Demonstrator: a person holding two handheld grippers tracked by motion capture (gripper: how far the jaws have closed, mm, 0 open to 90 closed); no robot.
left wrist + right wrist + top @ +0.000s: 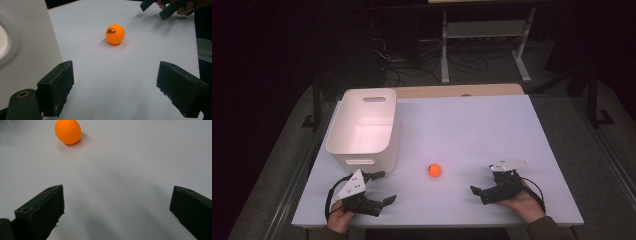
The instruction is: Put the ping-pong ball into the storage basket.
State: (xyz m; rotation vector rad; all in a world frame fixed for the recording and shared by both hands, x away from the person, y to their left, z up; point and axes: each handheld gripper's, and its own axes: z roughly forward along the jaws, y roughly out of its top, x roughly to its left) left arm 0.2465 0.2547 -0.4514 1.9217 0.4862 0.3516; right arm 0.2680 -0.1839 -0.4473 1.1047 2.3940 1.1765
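Sitting loose on the white bench (pixel 492 130), near its front edge between my two hands, the orange ball (pixel 434 170) looks like a ping-pong ball: I judge it very light, hard, smooth and quick to roll. I would close on its widest middle, gently, so it doesn't squirt out. The left tongs (pixel 382 187) and right tongs (pixel 479 186) both stand spread and empty. A white bin (pixel 362 150) waits at far left.

Dim room, dark surround; table (pixel 492 130) lit from above; soft shadows; high view grainy.
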